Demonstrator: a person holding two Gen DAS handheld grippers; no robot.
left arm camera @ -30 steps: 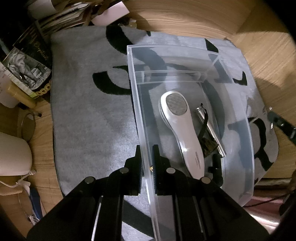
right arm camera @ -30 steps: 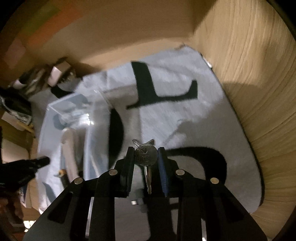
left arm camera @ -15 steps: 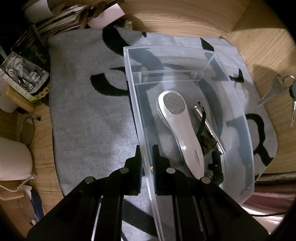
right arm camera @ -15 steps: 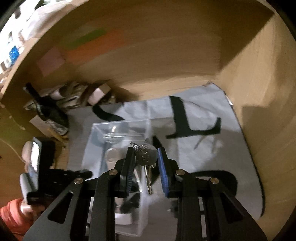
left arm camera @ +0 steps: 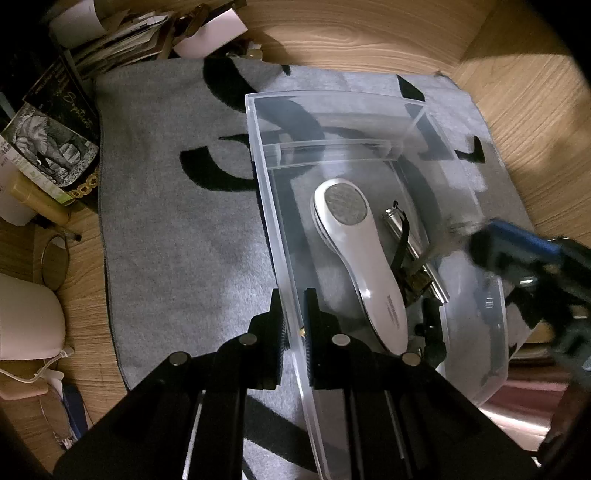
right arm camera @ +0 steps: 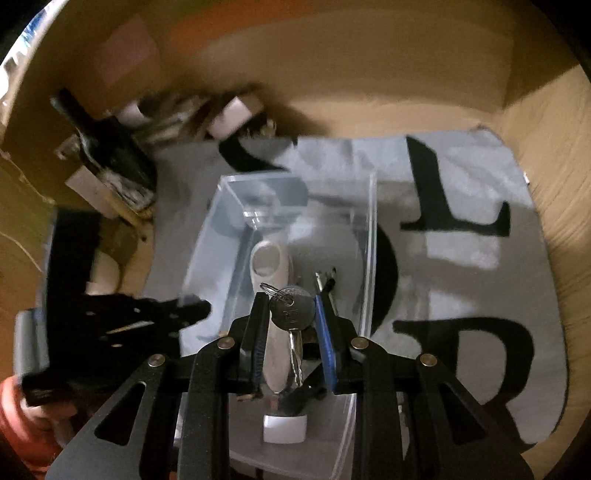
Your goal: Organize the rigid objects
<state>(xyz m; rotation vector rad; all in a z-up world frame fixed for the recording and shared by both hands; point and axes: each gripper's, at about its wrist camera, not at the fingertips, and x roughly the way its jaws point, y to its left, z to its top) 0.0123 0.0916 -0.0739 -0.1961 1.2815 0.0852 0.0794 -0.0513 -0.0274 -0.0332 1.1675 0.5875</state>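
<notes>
My left claw (left arm camera: pixel 292 309) is pressed together on the near side wall of the clear plastic bin (left arm camera: pixel 269 192), one black finger outside and one inside, pinching the thin glossy wall. The bin is a long, straight-walled box with a see-through floor, so the rug's black marks show through it.

Lying in it is a white, smooth, paddle-shaped device (left arm camera: pixel 360 258) with a round, grainy grey disc at its wide end; there is small grey lettering near the narrow end, too fine for me to read. Just beside it lies a slim shiny metal cylinder (left arm camera: pixel 400 225) with a black strap across it, and a small dark object near the handle end that I cannot make out.

My right claw (right arm camera: pixel 291 314) is pinching the bunch of keys (right arm camera: pixel 291 312): a round, dull silver key head is clamped between the blue-edged pads, with a thin split ring at its top and bright key blades hanging below. A stamped mark sits on the head, unreadable. The keys are over the open bin, above the white device. In the left wrist view this claw shows only as a blurred blue and black shape at the bin's right rim.

The bin sits on a flat grey felt-like rug (left arm camera: pixel 177 236) bearing big black letters; an L and an R are legible. Under it is pale wood-grain board (left arm camera: pixel 369 33). A stack of books and papers (left arm camera: pixel 55 136) crowds the far left corner.
</notes>
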